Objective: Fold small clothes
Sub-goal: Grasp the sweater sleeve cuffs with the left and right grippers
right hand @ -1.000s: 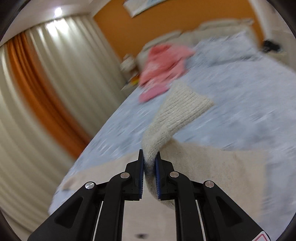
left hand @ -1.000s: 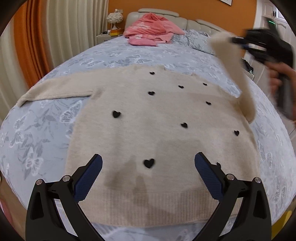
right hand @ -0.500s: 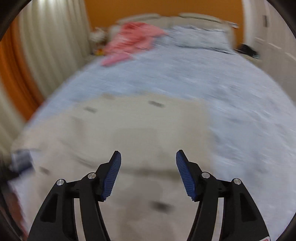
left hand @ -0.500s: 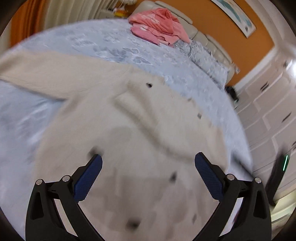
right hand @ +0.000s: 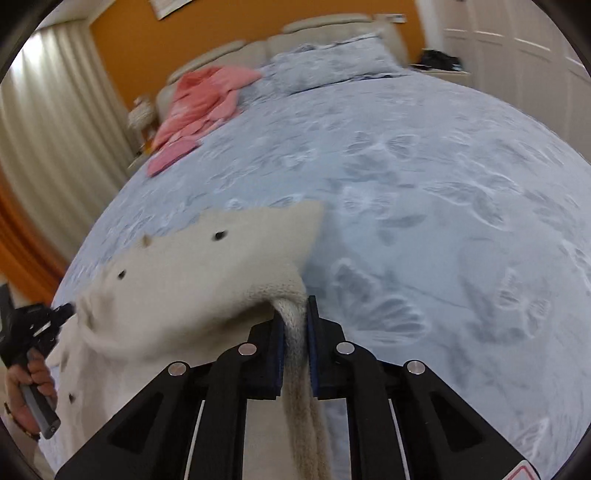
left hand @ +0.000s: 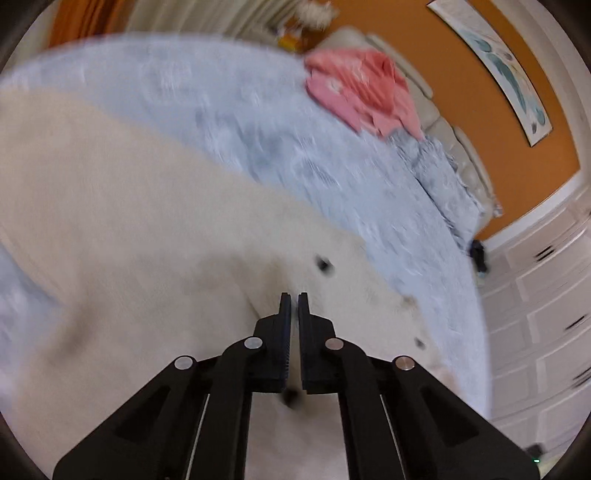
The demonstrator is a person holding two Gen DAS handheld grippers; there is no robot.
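A cream knitted sweater [left hand: 147, 221] with small black hearts lies spread on the blue bedspread [left hand: 258, 122]. My left gripper [left hand: 293, 295] is shut, its tips pinching the fabric near a black heart [left hand: 324, 264]; the knit puckers around them. The right wrist view shows the sweater [right hand: 203, 280] lifted and folding over. My right gripper [right hand: 295, 306] is closing, and its pads press on a thick ribbed band of the sweater [right hand: 295, 332] that runs down between the jaws. At that view's far left, a hand [right hand: 29, 376] holds the left gripper [right hand: 66, 308], and the fabric rises to a peak at its tip.
Pink clothes [right hand: 199, 107] lie heaped by the beige headboard [right hand: 325, 26], beside a blue pillow [right hand: 332, 62]. Bare bedspread [right hand: 461, 221] stretches to the right of the sweater. White wardrobe doors [left hand: 546, 314] stand past the bed's edge, and curtains [right hand: 55, 110] hang on the other side.
The right gripper let go of the raised sleeve, dropped towards the sweater with open jaws, and now grips its ribbed band. The left gripper swept across the sweater and went from wide open to shut.
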